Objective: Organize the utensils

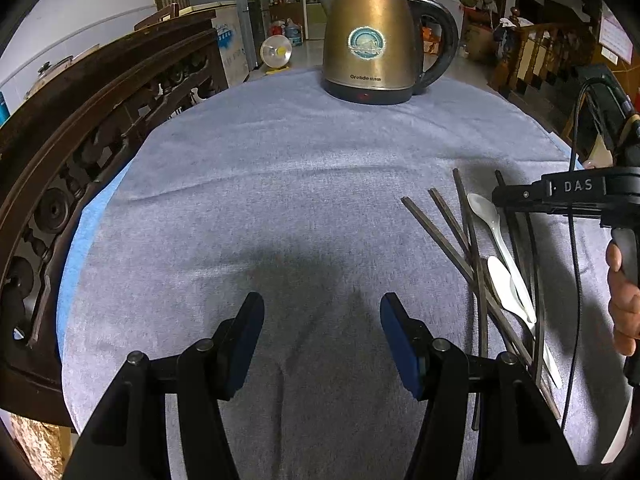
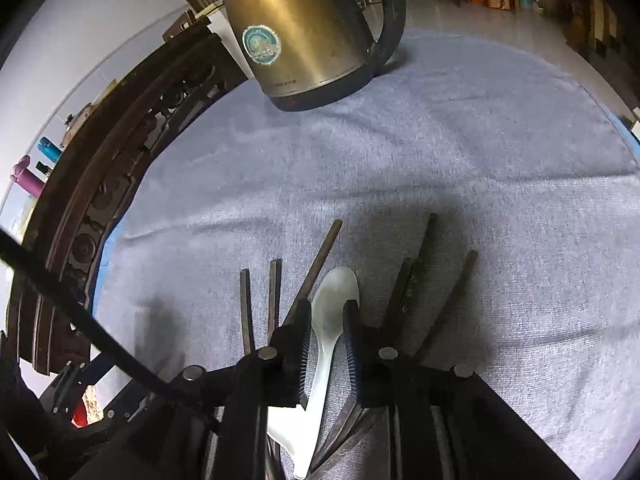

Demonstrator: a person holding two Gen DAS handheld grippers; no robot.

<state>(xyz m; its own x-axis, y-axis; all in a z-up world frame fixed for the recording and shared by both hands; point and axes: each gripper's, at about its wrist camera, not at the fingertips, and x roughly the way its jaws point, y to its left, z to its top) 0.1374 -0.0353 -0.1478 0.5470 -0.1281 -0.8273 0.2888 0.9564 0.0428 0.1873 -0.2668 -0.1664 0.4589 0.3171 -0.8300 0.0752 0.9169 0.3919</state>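
Several dark chopsticks [image 1: 476,264] and two white spoons [image 1: 500,232] lie in a loose pile on the grey cloth at the right. My left gripper [image 1: 322,336] is open and empty, low over bare cloth left of the pile. My right gripper [image 2: 328,336] hangs over the pile, its jaws narrowly apart on either side of a white spoon [image 2: 330,320]; whether the pads touch it I cannot tell. Chopsticks [image 2: 316,264] fan out under and beside the right fingers. The right gripper also shows in the left wrist view [image 1: 560,196].
A brass electric kettle [image 1: 370,40] stands at the far middle of the cloth-covered table [image 1: 280,184]. A carved dark wooden chair back [image 1: 80,152] runs along the left edge. The table's right edge [image 1: 560,144] drops off to the room.
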